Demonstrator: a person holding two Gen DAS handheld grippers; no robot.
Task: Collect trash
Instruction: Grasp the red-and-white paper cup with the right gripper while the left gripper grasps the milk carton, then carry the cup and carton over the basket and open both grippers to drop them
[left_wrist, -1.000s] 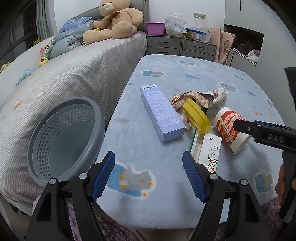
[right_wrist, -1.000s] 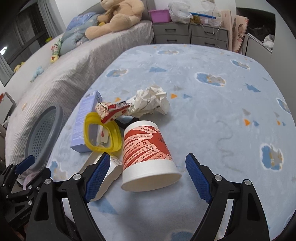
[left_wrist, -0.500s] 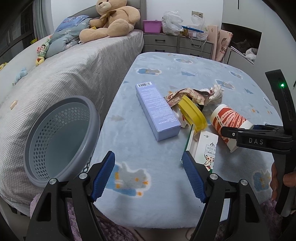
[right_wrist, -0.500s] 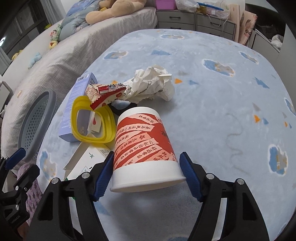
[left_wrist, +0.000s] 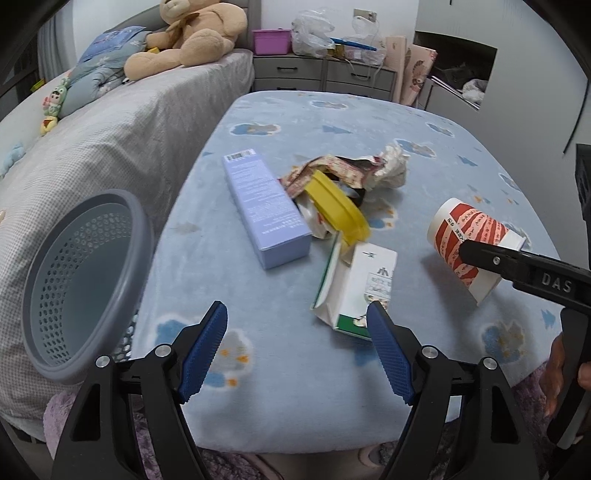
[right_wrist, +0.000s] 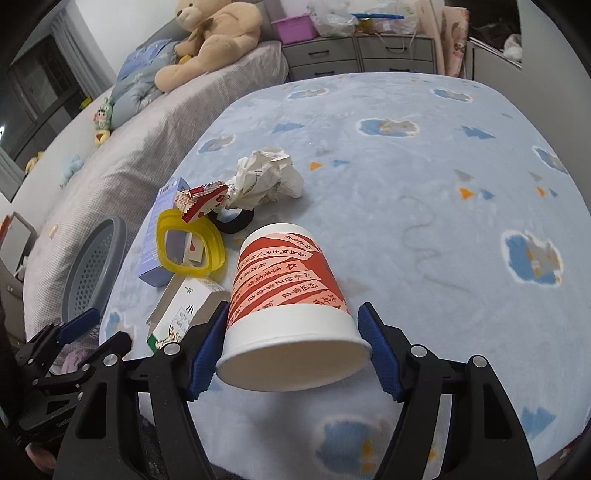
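The right gripper is clamped on the rim end of a red-and-white paper cup, which seems tipped on its side just above the blue blanket, though contact underneath is hard to judge. The left gripper hangs wide and empty, its jaws just spread further, near a small carton. A grey basket sits left.

Trash pile crowds the frame's left; basket blocks the left edge; blanket at right lies open.
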